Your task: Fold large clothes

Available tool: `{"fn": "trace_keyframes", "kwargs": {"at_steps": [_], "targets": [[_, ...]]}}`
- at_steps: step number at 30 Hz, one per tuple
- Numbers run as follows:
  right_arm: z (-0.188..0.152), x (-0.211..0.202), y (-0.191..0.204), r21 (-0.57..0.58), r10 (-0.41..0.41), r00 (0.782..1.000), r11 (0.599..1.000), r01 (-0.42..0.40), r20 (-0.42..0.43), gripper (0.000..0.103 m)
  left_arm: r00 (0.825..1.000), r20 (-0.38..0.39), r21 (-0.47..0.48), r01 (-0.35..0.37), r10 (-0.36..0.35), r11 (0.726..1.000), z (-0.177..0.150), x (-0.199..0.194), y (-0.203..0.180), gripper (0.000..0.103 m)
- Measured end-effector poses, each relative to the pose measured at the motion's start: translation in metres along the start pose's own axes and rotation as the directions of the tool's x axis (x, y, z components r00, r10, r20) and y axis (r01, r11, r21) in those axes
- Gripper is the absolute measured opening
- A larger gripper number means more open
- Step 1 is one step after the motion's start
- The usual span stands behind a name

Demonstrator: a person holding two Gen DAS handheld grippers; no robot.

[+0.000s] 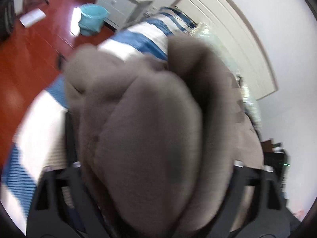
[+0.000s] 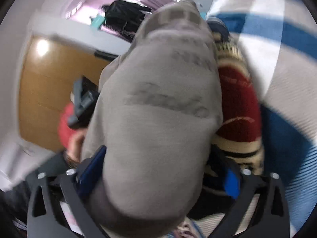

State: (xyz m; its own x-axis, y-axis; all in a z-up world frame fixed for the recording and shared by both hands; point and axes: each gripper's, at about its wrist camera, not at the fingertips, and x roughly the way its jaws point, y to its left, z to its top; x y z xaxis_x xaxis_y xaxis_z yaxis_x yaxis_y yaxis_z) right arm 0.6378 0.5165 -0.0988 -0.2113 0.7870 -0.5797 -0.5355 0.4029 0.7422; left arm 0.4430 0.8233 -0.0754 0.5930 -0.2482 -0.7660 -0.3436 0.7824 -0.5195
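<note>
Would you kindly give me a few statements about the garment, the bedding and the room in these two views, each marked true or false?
1. The grey garment fills the space between the left gripper fingers. True.
2. The bedding is plain green. False: it has blue and white stripes.
3. A light blue bin stands on the red floor. True.
4. The right gripper holds nothing. False: the same grey fabric, with faint lettering, is bunched between its fingers.
5. A red and cream knit lies beside the grey fabric in the right view. True.
</note>
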Motion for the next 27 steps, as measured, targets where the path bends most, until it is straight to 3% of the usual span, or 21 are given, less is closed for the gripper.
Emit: {"fn": "trace_keyframes", "kwargs": {"at_steps": [2, 6, 8, 11, 15, 20, 23, 27], "targets": [[0.002, -0.023, 0.033, -0.151, -0.153, 0.988, 0.977, 0.151, -0.003, 0.098, 1.000, 0.015, 0.049, -0.016, 0.015, 0.999, 0.000, -0.025, -0.008, 0.096], [0.008, -0.080, 0.078, -0.209, -0.191, 0.980, 0.958, 0.199, 0.058, 0.098, 0.981, 0.118, 0.148, -0.171, 0.155, 0.974, -0.006, -0.104, -0.022, 0.096], [0.015, -0.107, 0.103, -0.208, -0.152, 0.980, 0.962, 0.176, 0.130, 0.098, 0.982, 0.153, 0.178, -0.139, 0.113, 0.974, -0.009, -0.134, -0.034, 0.096], [0.026, -0.115, 0.133, -0.201, -0.066, 0.977, 0.974, 0.108, 0.204, 0.098, 0.979, 0.201, 0.189, -0.048, 0.009, 0.981, -0.019, -0.158, -0.059, 0.096], [0.029, -0.075, 0.140, -0.135, -0.048, 0.980, 0.988, 0.075, 0.192, 0.098, 0.977, 0.163, 0.217, 0.101, -0.138, 0.971, -0.017, -0.127, -0.090, 0.096], [0.001, -0.011, 0.109, -0.083, -0.111, 0.981, 0.989, 0.126, 0.161, 0.098, 0.978, 0.050, 0.109, 0.195, -0.201, 0.975, 0.016, -0.042, -0.066, 0.096], [-0.020, 0.007, 0.097, -0.091, -0.152, 0.971, 0.981, 0.171, 0.183, 0.098, 0.989, -0.012, 0.093, 0.146, -0.145, 0.985, 0.032, 0.001, -0.047, 0.096], [-0.023, 0.020, 0.081, -0.060, -0.134, 0.977, 0.987, 0.146, 0.167, 0.098, 0.996, -0.042, 0.171, 0.082, -0.076, 0.982, 0.044, 0.031, -0.041, 0.096]]}}
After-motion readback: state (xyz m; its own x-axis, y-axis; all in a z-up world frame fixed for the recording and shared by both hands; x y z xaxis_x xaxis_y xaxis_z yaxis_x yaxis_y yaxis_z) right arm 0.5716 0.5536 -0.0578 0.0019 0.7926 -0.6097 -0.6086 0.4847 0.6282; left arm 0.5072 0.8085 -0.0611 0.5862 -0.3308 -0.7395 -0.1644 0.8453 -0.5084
